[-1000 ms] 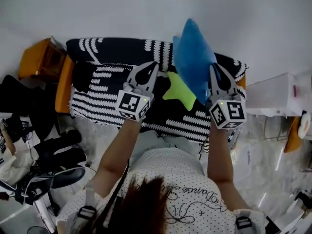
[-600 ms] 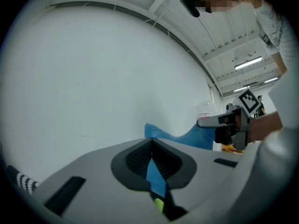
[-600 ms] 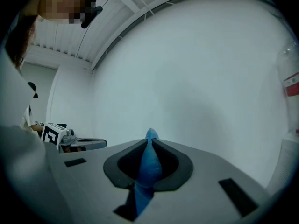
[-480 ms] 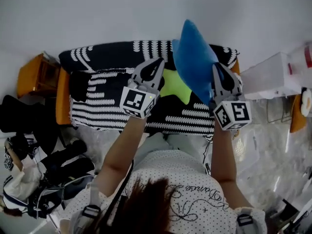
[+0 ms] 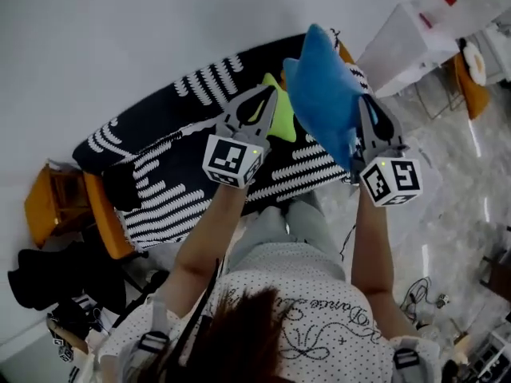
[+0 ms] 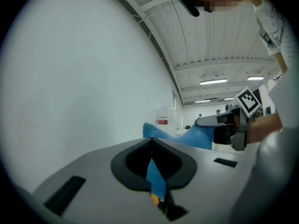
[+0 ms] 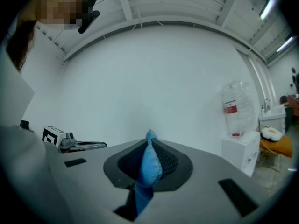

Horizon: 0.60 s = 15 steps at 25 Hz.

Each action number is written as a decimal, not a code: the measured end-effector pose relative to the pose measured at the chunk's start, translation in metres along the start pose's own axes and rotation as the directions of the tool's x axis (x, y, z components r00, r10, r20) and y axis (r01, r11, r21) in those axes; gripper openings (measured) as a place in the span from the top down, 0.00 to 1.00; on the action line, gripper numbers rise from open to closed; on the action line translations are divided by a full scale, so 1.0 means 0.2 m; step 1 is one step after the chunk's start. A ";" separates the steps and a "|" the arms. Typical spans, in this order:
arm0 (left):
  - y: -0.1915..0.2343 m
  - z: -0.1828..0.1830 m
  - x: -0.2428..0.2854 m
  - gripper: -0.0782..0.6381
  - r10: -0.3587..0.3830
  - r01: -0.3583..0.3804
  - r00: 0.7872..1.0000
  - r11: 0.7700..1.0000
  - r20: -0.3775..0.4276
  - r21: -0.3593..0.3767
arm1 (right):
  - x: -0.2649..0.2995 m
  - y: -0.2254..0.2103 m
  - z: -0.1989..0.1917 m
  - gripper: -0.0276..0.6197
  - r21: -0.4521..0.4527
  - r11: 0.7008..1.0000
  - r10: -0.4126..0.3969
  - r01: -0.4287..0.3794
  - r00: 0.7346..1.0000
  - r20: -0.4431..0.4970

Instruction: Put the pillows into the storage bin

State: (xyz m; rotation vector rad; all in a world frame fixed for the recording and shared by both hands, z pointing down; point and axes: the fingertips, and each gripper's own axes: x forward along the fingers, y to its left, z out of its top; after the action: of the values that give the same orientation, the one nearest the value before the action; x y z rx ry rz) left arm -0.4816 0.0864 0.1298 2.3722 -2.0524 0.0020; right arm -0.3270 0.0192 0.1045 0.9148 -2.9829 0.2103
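Blue star-shaped plush pillow (image 5: pixel 326 94) is pinched by one point in the right claw (image 5: pixel 365 112), with fabric bunched between the closed jaws. It's held up clear of the black-and-white patterned sofa (image 5: pixel 160 190), probably to carry it to the bin, which I can't pick out in any view. The left claw (image 5: pixel 264 99) is shut and apart from that pillow; a thin blue sliver sits in its seam, unclear what. Lime-green star pillow (image 5: pixel 281 118) lies on the sofa, not yet picked. Clear bottle (image 7: pixel 236 107) has a red label, unreadable; the shirt's cursive print is illegible.

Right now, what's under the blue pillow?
A green pillow on the striped sofa; the blue pillow, in the right gripper, hides part of it and of the sofa.
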 end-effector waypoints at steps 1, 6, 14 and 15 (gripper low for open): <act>-0.06 0.00 0.02 0.89 -0.035 0.035 0.999 0.999 0.000 -0.005 | -0.08 -0.02 0.00 0.90 -0.004 0.999 -0.034 0.034 0.999 0.002; -0.44 -0.02 0.15 0.89 -0.217 0.217 0.976 0.976 0.001 -0.027 | -0.50 -0.19 0.04 0.90 -0.063 0.975 -0.212 0.213 0.977 0.013; -1.19 0.07 0.30 0.89 -0.381 0.381 0.924 0.924 0.017 0.010 | -1.24 -0.55 0.14 0.90 -0.048 0.920 -0.385 0.389 0.920 0.075; -1.28 0.08 0.31 0.89 -0.392 0.392 0.920 0.920 0.016 0.011 | -1.33 -0.59 0.15 0.90 -0.044 0.915 -0.398 0.402 0.914 0.081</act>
State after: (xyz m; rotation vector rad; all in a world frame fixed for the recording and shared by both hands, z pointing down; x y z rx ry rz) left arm -0.2186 0.0621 0.1134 2.7499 -1.5443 -0.0125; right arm -0.0393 0.0674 0.0762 1.5220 -2.7564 0.0806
